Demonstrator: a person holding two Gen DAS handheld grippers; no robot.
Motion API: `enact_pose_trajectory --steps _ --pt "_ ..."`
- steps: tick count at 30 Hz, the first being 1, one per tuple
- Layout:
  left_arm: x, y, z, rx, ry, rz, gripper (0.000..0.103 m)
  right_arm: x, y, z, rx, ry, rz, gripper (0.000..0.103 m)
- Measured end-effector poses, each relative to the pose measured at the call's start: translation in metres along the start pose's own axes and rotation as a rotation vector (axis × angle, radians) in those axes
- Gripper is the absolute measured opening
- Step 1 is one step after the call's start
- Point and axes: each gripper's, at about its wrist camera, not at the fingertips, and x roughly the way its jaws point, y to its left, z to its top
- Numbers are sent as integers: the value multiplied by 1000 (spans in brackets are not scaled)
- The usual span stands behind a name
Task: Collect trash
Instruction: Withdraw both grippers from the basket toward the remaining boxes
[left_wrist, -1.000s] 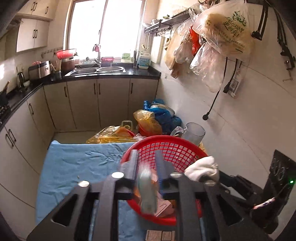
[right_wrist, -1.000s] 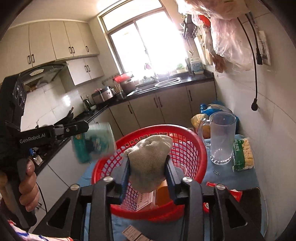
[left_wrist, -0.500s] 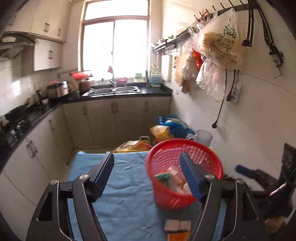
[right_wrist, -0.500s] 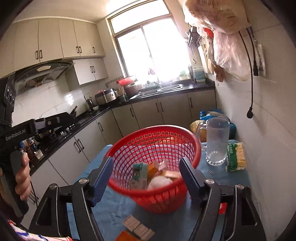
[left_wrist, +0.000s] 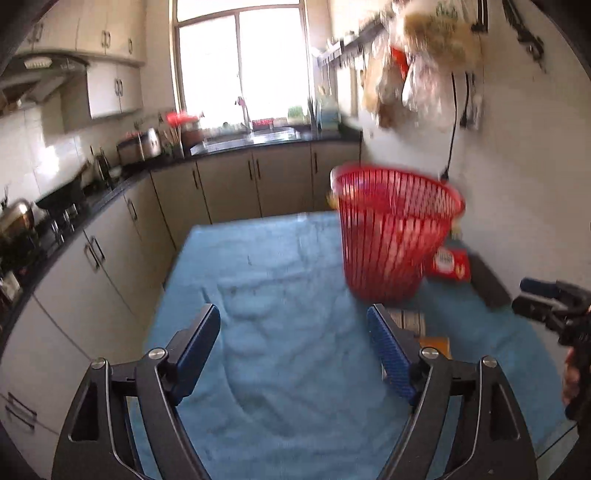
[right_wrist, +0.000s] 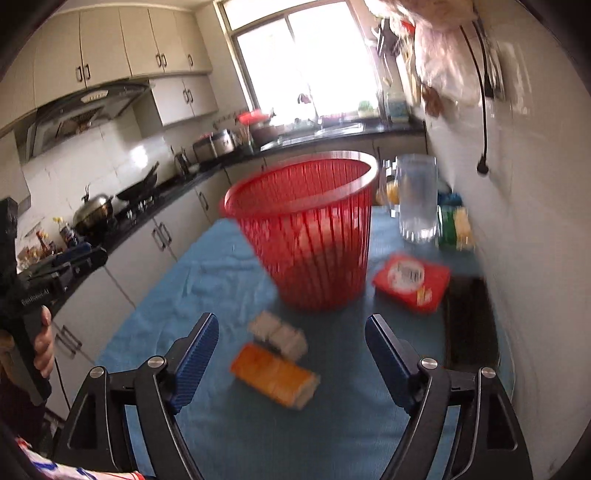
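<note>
Both claws empty, jaws opening: left gripper (left_wrist: 293, 334) over bare cloth; right gripper (right_wrist: 291, 343) lines up the near orange packet (right_wrist: 274, 374) for the red basket (right_wrist: 306, 236).

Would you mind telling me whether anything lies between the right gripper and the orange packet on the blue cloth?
Nothing visible does. The orange packet lies on the blue cloth just ahead of the right gripper, whose empty jaws are opening. A white packet sits against its far side, toward the red basket.
</note>
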Motion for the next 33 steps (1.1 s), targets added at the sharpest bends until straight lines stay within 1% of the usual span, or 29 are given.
enact_pose_trajectory --steps 1,4,6,12,16,21,25,33 --pt "5 1 -9 -2 22 2 80 2 -1 -6 -1 12 -3 85" --pt "14 2 -23 1 47 29 80 10 -4 -26 -2 58 -15 86" --pt "20 1 -33 5 67 47 80 17 -6 -37 2 95 -8 86" --pt "39 0 -42 -29 124 10 80 46 -3 -61 -27 214 39 86" --pt "56 -5 -43 -51 160 -23 80 65 2 -69 -74 253 44 87" --pt "74 -14 -43 -57 180 -47 80 81 3 -62 -86 234 66 89" --pt "84 -15 -46 -63 185 -51 80 95 -7 -45 -45 196 80 89" --pt "93 9 -50 -136 194 -44 80 148 -16 -16 6 207 118 90"
